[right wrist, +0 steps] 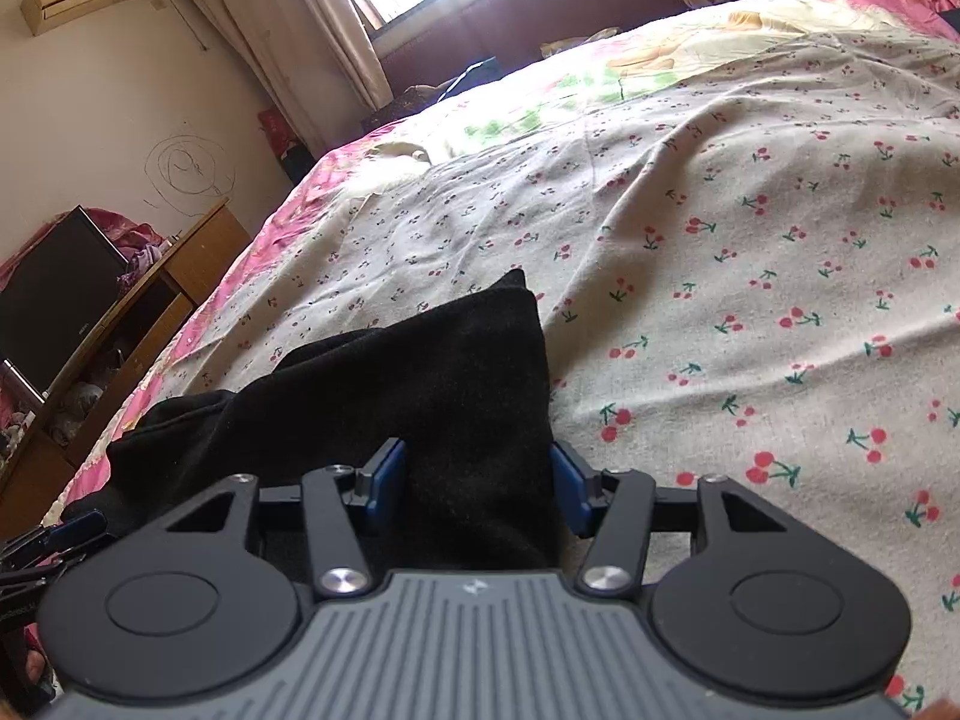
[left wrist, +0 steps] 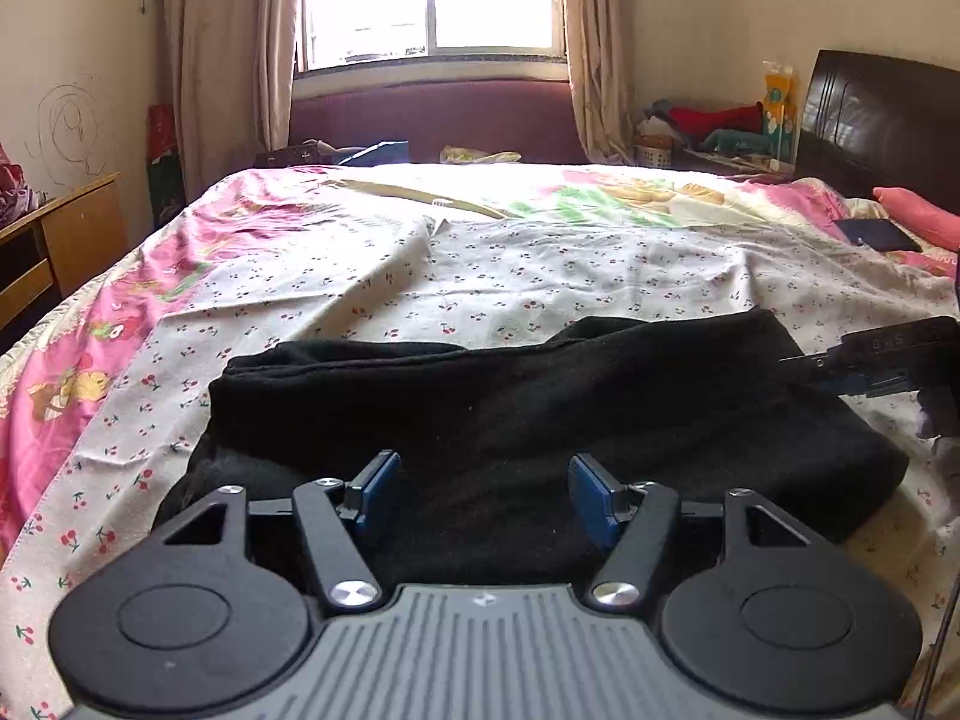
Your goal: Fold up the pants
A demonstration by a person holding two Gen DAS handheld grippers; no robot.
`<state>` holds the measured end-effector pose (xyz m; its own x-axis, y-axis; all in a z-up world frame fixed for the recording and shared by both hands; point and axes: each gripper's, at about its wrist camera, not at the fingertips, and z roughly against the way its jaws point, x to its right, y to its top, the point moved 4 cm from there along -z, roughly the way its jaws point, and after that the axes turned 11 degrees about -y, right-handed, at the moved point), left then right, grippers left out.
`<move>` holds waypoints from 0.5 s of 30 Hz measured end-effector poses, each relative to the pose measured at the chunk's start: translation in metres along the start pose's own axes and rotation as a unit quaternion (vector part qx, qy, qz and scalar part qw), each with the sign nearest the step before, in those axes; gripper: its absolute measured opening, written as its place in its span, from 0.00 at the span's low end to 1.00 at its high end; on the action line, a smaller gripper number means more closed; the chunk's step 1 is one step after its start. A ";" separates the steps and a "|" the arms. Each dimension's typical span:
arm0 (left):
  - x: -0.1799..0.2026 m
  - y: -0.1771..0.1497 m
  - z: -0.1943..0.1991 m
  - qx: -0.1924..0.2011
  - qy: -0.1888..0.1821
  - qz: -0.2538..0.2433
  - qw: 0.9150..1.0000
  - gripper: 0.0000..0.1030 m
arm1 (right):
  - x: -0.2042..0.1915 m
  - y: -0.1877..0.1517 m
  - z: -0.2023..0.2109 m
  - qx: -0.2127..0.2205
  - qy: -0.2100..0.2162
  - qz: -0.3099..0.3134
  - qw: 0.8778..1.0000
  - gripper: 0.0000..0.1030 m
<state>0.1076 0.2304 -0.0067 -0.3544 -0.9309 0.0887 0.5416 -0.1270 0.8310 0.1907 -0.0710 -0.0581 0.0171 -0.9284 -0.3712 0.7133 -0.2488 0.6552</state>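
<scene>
Black pants (left wrist: pixel 510 402) lie folded into a wide band across the near part of the bed. My left gripper (left wrist: pixel 483 495) is open, its blue pads spread just above the near edge of the pants, holding nothing. My right gripper (right wrist: pixel 477 489) is open too, its pads straddling the right end of the pants (right wrist: pixel 432 396), whose corner points away from me. The right gripper also shows at the right edge of the left wrist view (left wrist: pixel 882 357), and the left one at the left edge of the right wrist view (right wrist: pixel 54 540).
The bed is covered by a cherry-print sheet (left wrist: pixel 540 276) over a pink cartoon cover (left wrist: pixel 72 348). A wooden desk (left wrist: pixel 54 240) stands left of the bed, a dark headboard (left wrist: pixel 876 120) and a pink pillow (left wrist: pixel 918 216) at right. A dark wallet-like item (left wrist: pixel 879 234) lies near the pillow.
</scene>
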 end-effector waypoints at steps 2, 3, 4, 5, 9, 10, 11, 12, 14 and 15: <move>0.000 -0.001 -0.019 -0.020 0.014 -0.016 1.000 0.74 | -0.001 0.005 -0.021 -0.017 0.018 -0.017 1.000 0.61; -0.004 -0.005 -0.031 -0.037 0.018 -0.021 0.999 0.74 | -0.002 0.010 -0.026 -0.021 0.027 -0.033 0.999 0.60; -0.009 -0.012 -0.041 -0.054 0.021 -0.022 0.998 0.76 | -0.003 0.017 -0.029 -0.020 0.043 -0.042 0.998 0.57; -0.016 -0.019 -0.046 -0.057 0.016 -0.016 0.998 0.78 | -0.003 0.022 -0.029 -0.013 0.049 -0.047 0.998 0.48; -0.025 -0.016 -0.037 -0.048 0.021 0.004 0.999 0.78 | 0.017 0.023 -0.052 -0.047 0.062 -0.112 0.991 0.38; -0.025 -0.012 -0.030 -0.044 0.028 0.002 0.999 0.77 | 0.017 0.021 -0.050 -0.045 0.070 -0.104 0.991 0.38; -0.024 -0.008 -0.023 -0.034 0.026 -0.002 0.999 0.77 | 0.015 0.021 -0.044 -0.044 0.084 -0.093 0.991 0.41; -0.023 -0.004 -0.016 -0.024 0.023 -0.007 0.999 0.77 | 0.014 0.020 -0.039 -0.046 0.097 -0.089 0.990 0.42; -0.020 0.001 -0.011 -0.010 0.032 -0.026 0.999 0.77 | 0.018 0.017 -0.027 -0.041 0.123 -0.096 0.987 0.46; -0.019 0.003 -0.012 -0.007 0.036 -0.036 0.999 0.77 | 0.022 0.015 -0.024 -0.043 0.135 -0.107 0.984 0.46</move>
<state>0.1249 0.2441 -0.0124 -0.3374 -0.9413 -0.0122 0.5276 -0.1998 0.8257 0.2182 -0.0885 -0.0719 0.0368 -0.7475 -0.6633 0.7777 -0.3953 0.4887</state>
